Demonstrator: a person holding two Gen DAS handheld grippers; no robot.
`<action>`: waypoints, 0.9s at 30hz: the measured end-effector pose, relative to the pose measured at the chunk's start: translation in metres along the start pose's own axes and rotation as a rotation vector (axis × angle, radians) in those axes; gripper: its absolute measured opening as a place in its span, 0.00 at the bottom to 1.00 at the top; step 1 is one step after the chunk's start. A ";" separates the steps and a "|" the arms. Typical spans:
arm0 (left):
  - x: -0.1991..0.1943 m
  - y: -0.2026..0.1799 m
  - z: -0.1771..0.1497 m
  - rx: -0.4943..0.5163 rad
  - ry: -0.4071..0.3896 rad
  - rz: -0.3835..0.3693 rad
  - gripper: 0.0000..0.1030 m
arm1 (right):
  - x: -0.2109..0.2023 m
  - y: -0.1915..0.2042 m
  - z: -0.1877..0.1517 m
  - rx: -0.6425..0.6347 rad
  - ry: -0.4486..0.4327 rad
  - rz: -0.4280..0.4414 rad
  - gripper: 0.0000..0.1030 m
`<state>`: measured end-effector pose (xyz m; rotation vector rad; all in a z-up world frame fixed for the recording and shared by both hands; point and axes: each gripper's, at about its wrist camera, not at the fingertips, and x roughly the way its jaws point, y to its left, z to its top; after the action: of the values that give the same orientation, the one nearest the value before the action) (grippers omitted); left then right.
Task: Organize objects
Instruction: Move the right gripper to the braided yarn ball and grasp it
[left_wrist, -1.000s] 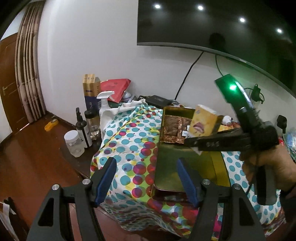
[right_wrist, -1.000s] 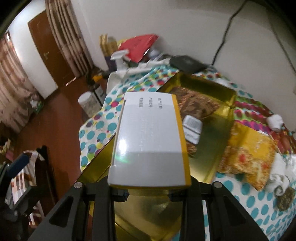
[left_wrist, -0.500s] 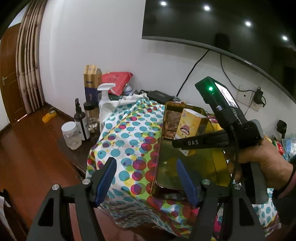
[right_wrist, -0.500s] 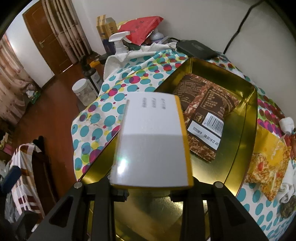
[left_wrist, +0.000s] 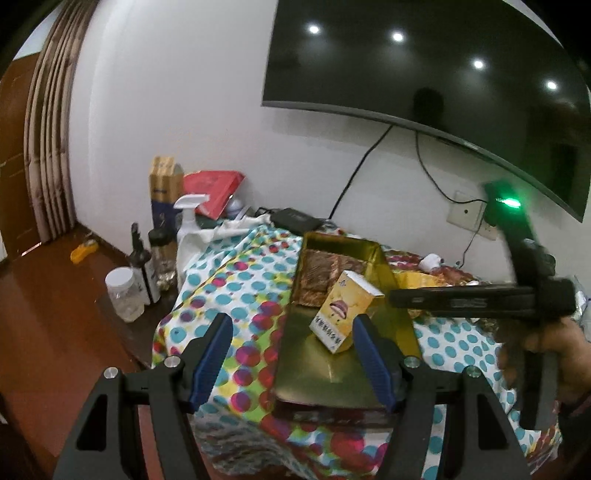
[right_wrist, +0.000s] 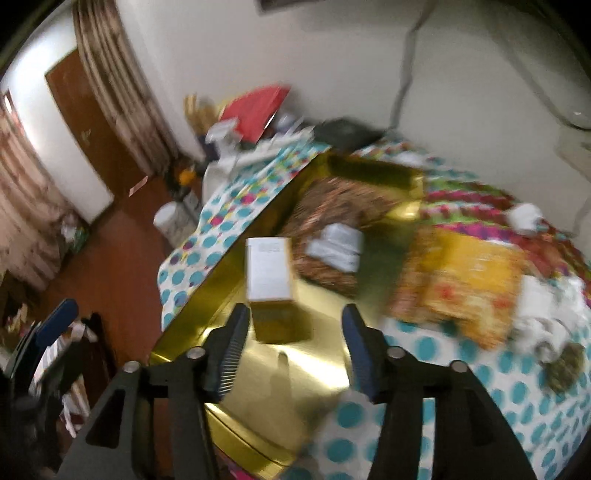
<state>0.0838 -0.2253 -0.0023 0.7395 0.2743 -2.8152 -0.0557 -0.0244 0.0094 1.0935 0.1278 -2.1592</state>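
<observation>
Sitting in the gold tin (left_wrist: 399, 310), near its left edge, the yellow box (left_wrist: 341, 314) leans a bit, just let go. The right gripper (right_wrist: 291, 354) has just been opening, with nothing between its jaws. The left gripper (left_wrist: 291, 354) (also empty) waits half open. A brown snack bag (right_wrist: 332, 221) fills the tin's far end.

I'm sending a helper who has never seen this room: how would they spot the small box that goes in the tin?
Find the polka-dot cloth under the wall-mounted TV; on it lies an open gold tin. Inside, in front of the brown snack packet, stands the small box, tilted. It alone is yellow with a lips picture and a white back.
</observation>
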 end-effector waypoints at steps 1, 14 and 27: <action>0.002 -0.005 0.001 0.009 0.003 -0.012 0.67 | -0.012 -0.014 -0.005 0.019 -0.031 -0.018 0.61; 0.037 -0.121 -0.018 0.188 0.122 -0.233 0.67 | -0.060 -0.159 -0.084 0.058 -0.060 -0.340 1.00; 0.085 -0.208 -0.030 0.321 0.243 -0.249 0.67 | -0.030 -0.205 -0.084 0.043 -0.052 -0.440 1.00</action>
<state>-0.0274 -0.0329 -0.0446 1.1975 -0.0565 -3.0408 -0.1164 0.1772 -0.0659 1.1102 0.3252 -2.5878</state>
